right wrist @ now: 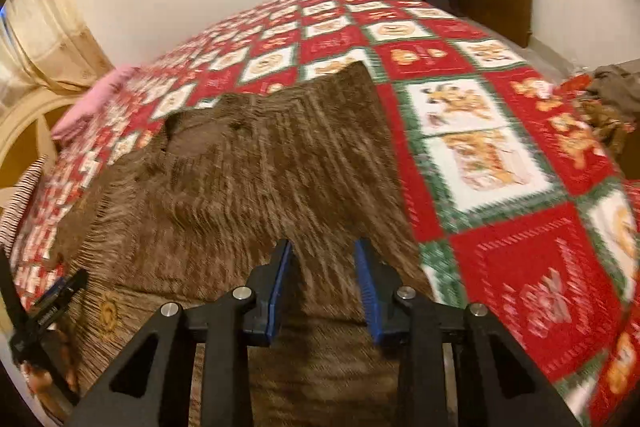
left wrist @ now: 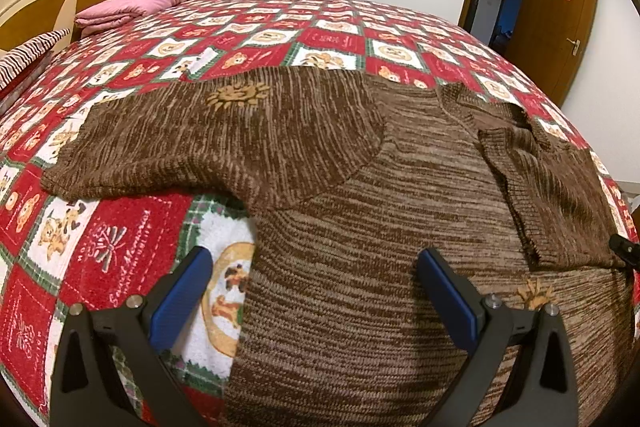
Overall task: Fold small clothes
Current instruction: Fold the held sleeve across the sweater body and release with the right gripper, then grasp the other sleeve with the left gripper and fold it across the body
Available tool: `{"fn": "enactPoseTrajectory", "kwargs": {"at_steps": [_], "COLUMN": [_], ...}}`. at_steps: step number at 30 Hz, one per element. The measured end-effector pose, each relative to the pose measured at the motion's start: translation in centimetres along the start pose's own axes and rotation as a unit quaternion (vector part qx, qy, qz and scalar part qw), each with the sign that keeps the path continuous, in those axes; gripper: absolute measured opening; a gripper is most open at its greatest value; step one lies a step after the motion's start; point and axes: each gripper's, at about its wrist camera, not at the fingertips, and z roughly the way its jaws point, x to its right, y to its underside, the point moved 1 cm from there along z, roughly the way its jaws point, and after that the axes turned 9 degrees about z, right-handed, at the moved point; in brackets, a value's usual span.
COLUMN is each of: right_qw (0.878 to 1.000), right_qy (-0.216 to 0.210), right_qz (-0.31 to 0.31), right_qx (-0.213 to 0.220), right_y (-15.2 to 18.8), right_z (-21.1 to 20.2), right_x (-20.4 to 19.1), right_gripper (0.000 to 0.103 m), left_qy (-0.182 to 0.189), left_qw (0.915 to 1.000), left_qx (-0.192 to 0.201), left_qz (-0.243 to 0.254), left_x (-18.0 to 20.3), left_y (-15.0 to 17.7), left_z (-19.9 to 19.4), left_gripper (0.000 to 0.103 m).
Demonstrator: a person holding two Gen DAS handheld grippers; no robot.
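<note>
Sweater [left wrist: 360, 219] is lying on my bedspread [left wrist: 132, 247]; my left gripper [left wrist: 316, 287] is gaping wide, my right gripper [right wrist: 325, 279] hovering narrow, both gripping nothing.

Brown marled knit sweater [left wrist: 360, 227] lies flat on a bed, one sleeve folded across its body.

My right wrist view is smeared with motion blur — the brown marled knitted sweater [right wrist: 256, 163] loses its stitches, and the prints on the red, white and green patchwork bedspread [right wrist: 532, 267] cannot be read. The sweater's lower part runs off the bottom edge in both views. A brownish heap [right wrist: 612, 99] at the right edge is cut off — I cannot tell what it is.
</note>
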Motion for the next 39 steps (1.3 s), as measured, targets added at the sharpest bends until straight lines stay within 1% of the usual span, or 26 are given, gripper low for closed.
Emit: {"fn": "enactPoseTrajectory", "kwargs": {"at_steps": [2,3,4,5,6,8,11,12,14,15,17,18,19,20,21,23,25,26,28,30,31,33,35,37,38,39], "right_qw": [0.999,0.999,0.999,0.997,0.995,0.989,0.987,0.988,0.989,0.988,0.984,0.987,0.989,0.99,0.994,0.998,0.998,0.997,0.996,0.995,0.996,0.997,0.996,0.993,0.993,0.996], "right_qy": [0.028,0.022,0.0,-0.02,-0.027,-0.031,-0.007,-0.004,-0.018,-0.006,0.043,0.03,0.031,0.066,0.059,0.036,0.028,0.011,0.0,0.047,0.067,0.067,0.075,0.104,0.1,0.076], "right_qz": [-0.006,-0.015,-0.035,-0.066,-0.092,-0.141,-0.155,-0.149,-0.145,-0.153,-0.167,-0.158,-0.145,-0.126,-0.091,-0.052,-0.048,-0.043,-0.029,-0.019,-0.013,-0.008,-0.033,-0.037,-0.024,-0.014], "right_qx": [0.013,0.021,0.027,0.031,0.033,0.04,0.038,0.029,-0.014,-0.026,-0.035,-0.022,-0.002,0.015,0.018,0.015,0.032,0.061,0.09,0.084,0.063,0.029,0.037,0.04,0.049,0.054], "right_y": [0.0,0.0,-0.2,-0.3,-0.4,-1.2,-3.4,-4.3,-5.7,-6.0,-6.6,-7.0,-7.7,-8.7,-9.6,-10.2,-10.1,-9.7,-8.9,-8.2,-7.6,-6.4,-5.4,-5.1,-4.6,-4.2], "right_z": [-0.7,-1.0,-1.2,-1.1,-0.9,0.0,2.3,3.1,5.4,6.5,8.7,8.9,9.0,9.4,9.5,9.1,7.6,5.9,3.6,3.0,3.4,4.3,4.0,3.2,2.1,1.4], "right_x": [-1.3,-2.1,-3.6,-5.8,-7.5,-11.1,-12.6,-12.4,-11.5,-11.1,-9.7,-9.0,-8.0,-6.8,-5.6,-4.9,-5.0,-5.0,-4.4,-3.6,-2.8,-1.6,-1.4,-2.0,-2.6,-3.1], "right_gripper": [0.033,0.033,0.033,0.033,0.033,0.033,0.034,0.035,0.035,0.035,0.035,0.035,0.035,0.035,0.035,0.035,0.038,0.038,0.038,0.038,0.038,0.038,0.039,0.039,0.039,0.039], "left_qy": [-0.001,0.0,0.0,-0.001,-0.001,0.0,0.002,0.002,0.003,0.003,0.004,0.005,0.005,0.005,0.004,0.005,0.005,0.005,0.004,0.005,0.005,0.004,0.004,0.005,0.005,0.005], "left_qw": [1.0,1.0,1.0,1.0,1.0,1.0,1.0,1.0,1.0,1.0,1.0,1.0,1.0,1.0,1.0,1.0,1.0,1.0,1.0,1.0,1.0,1.0,1.0,1.0,1.0,1.0], "left_qx": [0.0,0.0,0.0,0.0,-0.001,0.0,0.001,0.001,0.003,0.003,0.004,0.004,0.005,0.004,0.004,0.005,0.005,0.005,0.004,0.004,0.004,0.004,0.003,0.003,0.003,0.003], "left_qz": [0.001,0.001,0.0,0.001,0.001,0.0,-0.001,-0.001,-0.002,-0.002,-0.003,-0.003,-0.003,-0.003,-0.003,-0.003,-0.003,-0.003,-0.003,-0.003,-0.003,-0.003,-0.002,-0.003,-0.003,-0.003], "left_x": [-0.1,0.0,-0.1,-0.1,0.0,-0.1,-0.1,0.0,-0.1,-0.1,-0.2,-0.2,-0.2,-0.2,-0.2,-0.3,-0.2,-0.2,-0.2,-0.2,-0.2,-0.2,-0.3,-0.4,-0.4,-0.4], "left_y": [0.1,0.1,0.1,0.1,0.1,0.1,0.2,0.1,0.2,0.2,0.3,0.3,0.4,0.4,0.4,0.4,0.4,0.4,0.4,0.4,0.4,0.3,0.4,0.4,0.4,0.4], "left_z": [0.0,0.0,0.0,0.0,0.0,0.0,0.1,0.1,0.1,0.1,0.0,0.1,0.0,0.0,0.0,0.0,0.0,0.0,0.0,0.0,0.0,0.0,0.0,-0.1,-0.1,-0.1], "left_gripper": [0.103,0.103,0.103,0.103,0.103,0.103,0.103,0.103,0.103,0.103,0.103,0.103,0.103,0.103,0.103,0.103,0.103,0.103,0.103,0.103,0.103,0.103,0.103,0.103,0.103,0.103]}}
